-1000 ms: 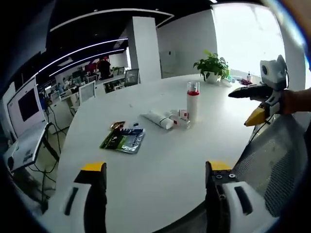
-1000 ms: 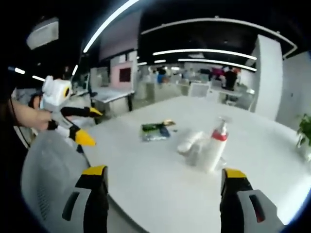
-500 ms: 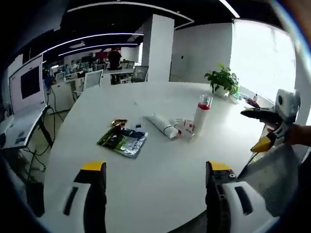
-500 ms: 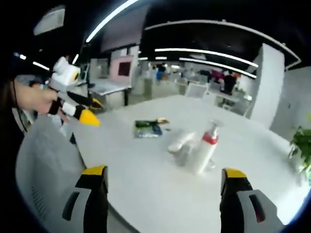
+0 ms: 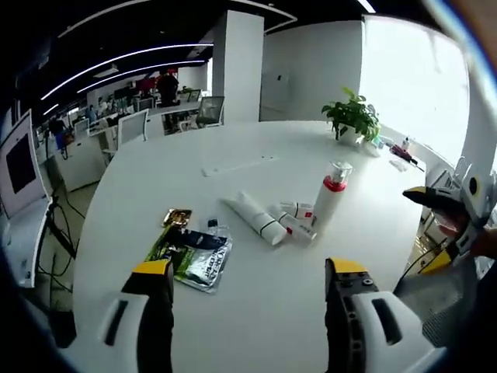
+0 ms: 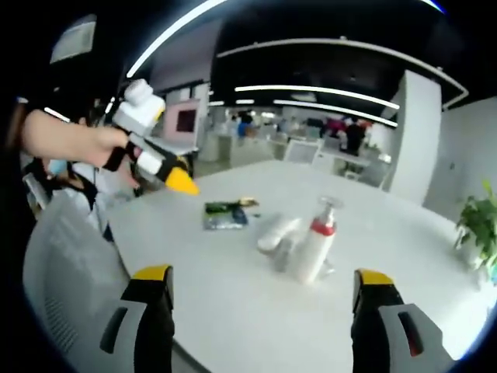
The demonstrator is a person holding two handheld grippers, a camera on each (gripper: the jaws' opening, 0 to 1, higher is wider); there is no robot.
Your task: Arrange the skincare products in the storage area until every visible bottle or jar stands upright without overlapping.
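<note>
Since a second ago both cameras have swung; products sit as before on the worktop, only the other gripper's place in each view changed: in the right gripper view the left gripper now reaches over the worktop edge, earlier it hung lower beside the chair.

White oval worktop in an open-plan office: white pillar, desks and chairs behind, potted plant at the far end, bright window to the right, ceiling light strips. Grey mesh chair at the near edge.

Pump bottle, white with red collar, stands upright. White tube lies flat just left of it; two small red-and-white tubes lie between them, touching or overlapping at the bottle's base, can't tell which. Green foil sachets lie flat, well apart to the left, a small gold packet at their far end.

Left gripper jaws spread wide, holding nothing, product cluster well ahead between them. Right gripper jaws wide too, empty; the bottle stands ahead, nearer the right jaw. Right gripper enters the left gripper view at right edge, jaws apart.
</note>
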